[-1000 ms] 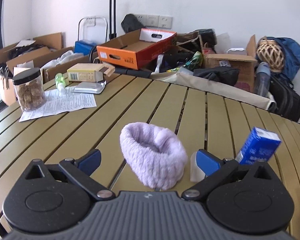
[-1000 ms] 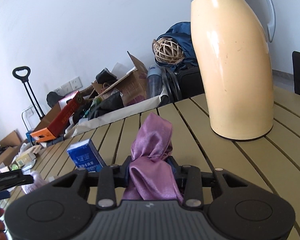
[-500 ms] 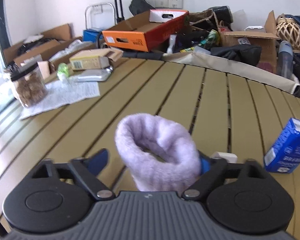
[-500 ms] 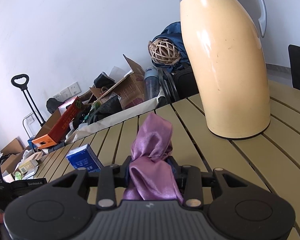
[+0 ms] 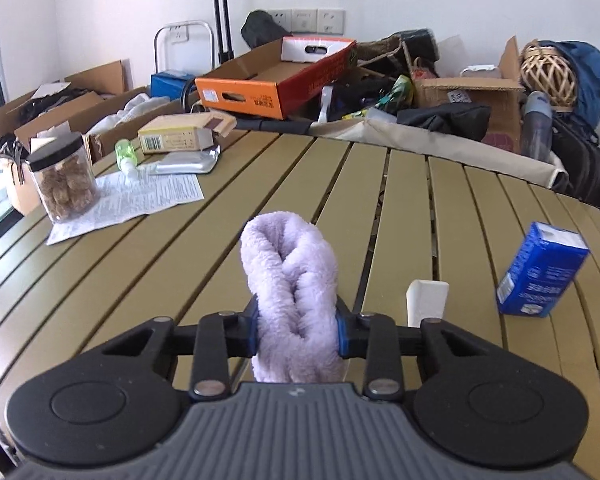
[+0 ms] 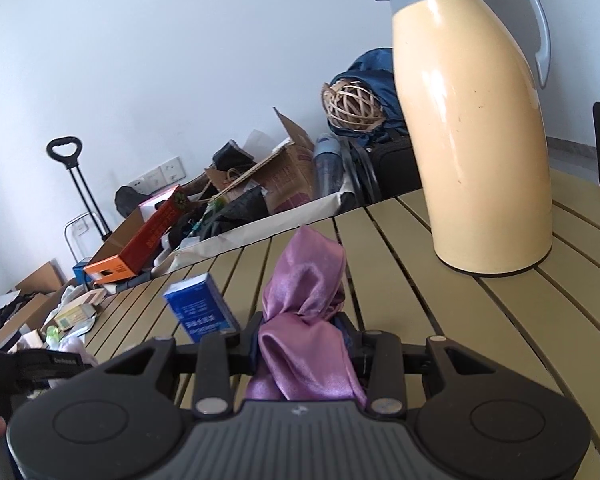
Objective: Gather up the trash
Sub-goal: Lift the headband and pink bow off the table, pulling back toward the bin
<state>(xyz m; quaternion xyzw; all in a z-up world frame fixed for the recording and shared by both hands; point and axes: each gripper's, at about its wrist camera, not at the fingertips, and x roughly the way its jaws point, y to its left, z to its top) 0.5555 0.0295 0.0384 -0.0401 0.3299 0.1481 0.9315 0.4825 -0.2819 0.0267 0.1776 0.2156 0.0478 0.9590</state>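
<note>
While the left claw (image 5: 296, 334) is closing on the fluffy lilac cloth (image 5: 290, 280), pads already pinching its waist, the right claw (image 6: 304, 346) holds a satin purple cloth (image 6: 306, 320) bunched between narrow jaws. Both look light, soft and squashy; the satin is probably slippery, so grip mid-bundle. Blue carton (image 5: 540, 276) at 3 o'clock, white block (image 5: 426, 300) nearer. Worktop (image 5: 220, 248) open toward 12; thermos (image 6: 476, 128) crowds the right claw's 1 o'clock.
</note>
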